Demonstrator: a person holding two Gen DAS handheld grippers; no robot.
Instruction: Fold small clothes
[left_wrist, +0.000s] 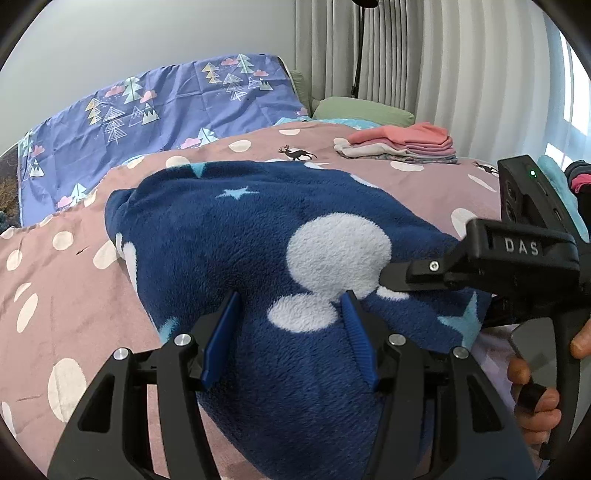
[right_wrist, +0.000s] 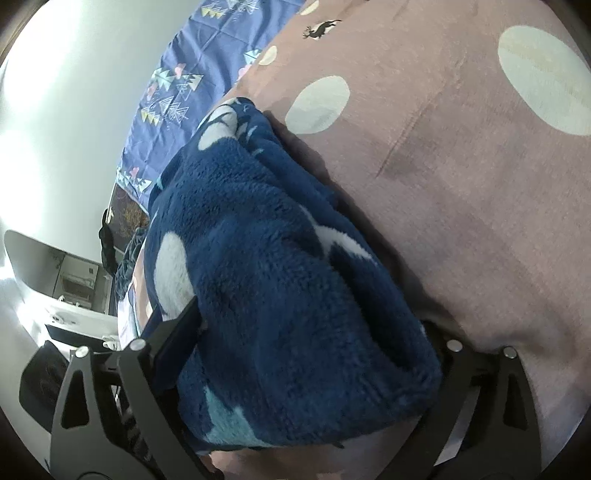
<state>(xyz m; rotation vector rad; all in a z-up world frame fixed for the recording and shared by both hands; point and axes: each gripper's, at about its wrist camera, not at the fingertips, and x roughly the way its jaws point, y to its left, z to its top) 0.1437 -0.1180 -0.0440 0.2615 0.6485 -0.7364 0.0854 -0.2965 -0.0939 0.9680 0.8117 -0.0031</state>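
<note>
— What do we see on the bed?

— We see a fluffy dark blue garment (left_wrist: 280, 236) with white spots and pale stars. It lies in a soft heap on the pink bedspread (left_wrist: 59, 295), the one with white dots and little deer on it.

— Is there a box or a basket for the clothes?

— We cannot see one. We only see a pile of folded clothes (left_wrist: 402, 146), pink and cream, flat on the bedspread far back near a green pillow (left_wrist: 364, 110). A purple sheet (left_wrist: 147, 122) with little trees lies behind, by the wall.

— How is our left gripper (left_wrist: 290, 332)?

— It points down at the blue garment. Its two blue pads (left_wrist: 221, 339) stand apart, one on each side of a fuzzy fold. We cannot tell if they squeeze it or just sit beside it.

— And our right gripper (right_wrist: 295, 332)?

— It comes in from the right side and also tips down. A hand (left_wrist: 535, 402) wraps its fingers round the black handle. Its jaws stand very wide, and a thick bunch of the blue garment fills the space between them. One finger is hidden under the fluff, so we cannot tell if it pinches.
</note>
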